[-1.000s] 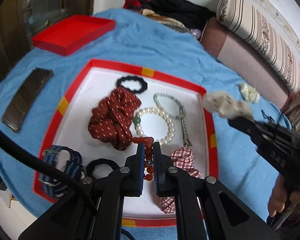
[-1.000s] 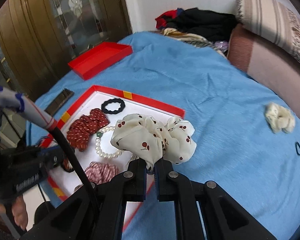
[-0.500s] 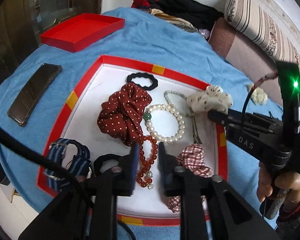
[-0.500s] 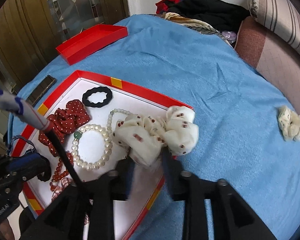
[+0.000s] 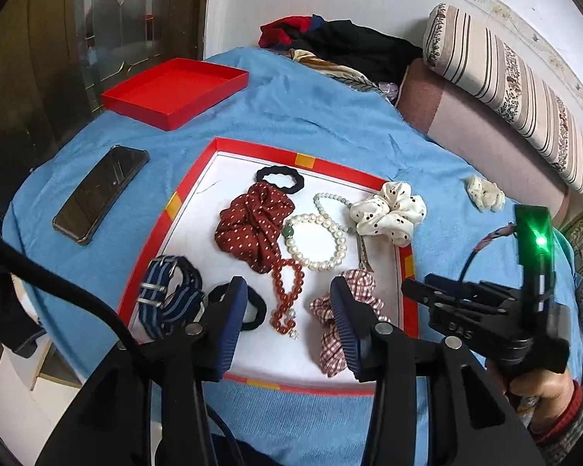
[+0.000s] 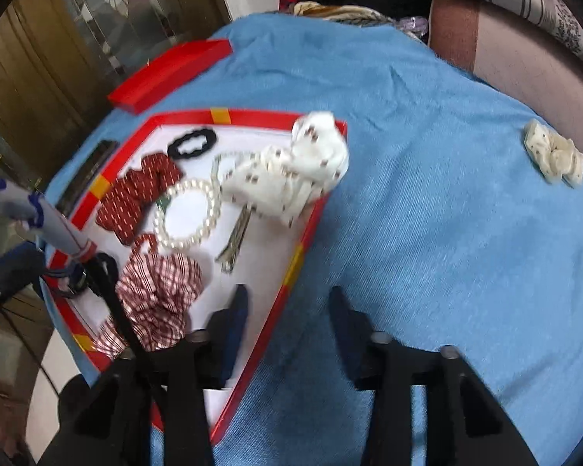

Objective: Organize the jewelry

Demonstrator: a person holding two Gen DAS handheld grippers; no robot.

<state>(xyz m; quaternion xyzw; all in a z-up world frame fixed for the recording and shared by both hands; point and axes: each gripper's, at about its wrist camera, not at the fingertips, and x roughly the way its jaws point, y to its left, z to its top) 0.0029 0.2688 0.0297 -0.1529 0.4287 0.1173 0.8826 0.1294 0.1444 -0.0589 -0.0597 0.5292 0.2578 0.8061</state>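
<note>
A blue cloth [image 5: 311,116] covers the bed, with a glazed wooden door [image 5: 77,39] at left and a striped bolster [image 5: 505,77] at right. Left to right lie a phone [image 5: 101,192], a red lid [image 5: 175,91] and the red-rimmed tray [image 5: 167,209] (crowded with bracelets and scrunchies). The left gripper [image 5: 289,320] is opening, empty, above the red bead bracelet [image 5: 287,295] it pinched a second ago. The right gripper [image 6: 287,322], closing on nothing, has dropped the white scrunchie [image 5: 388,211] onto the tray's far right corner.

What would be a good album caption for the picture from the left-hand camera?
Open left tool hovering over a red-rimmed tray of scrunchies, bead bracelets and hair ties on a blue cloth.
</note>
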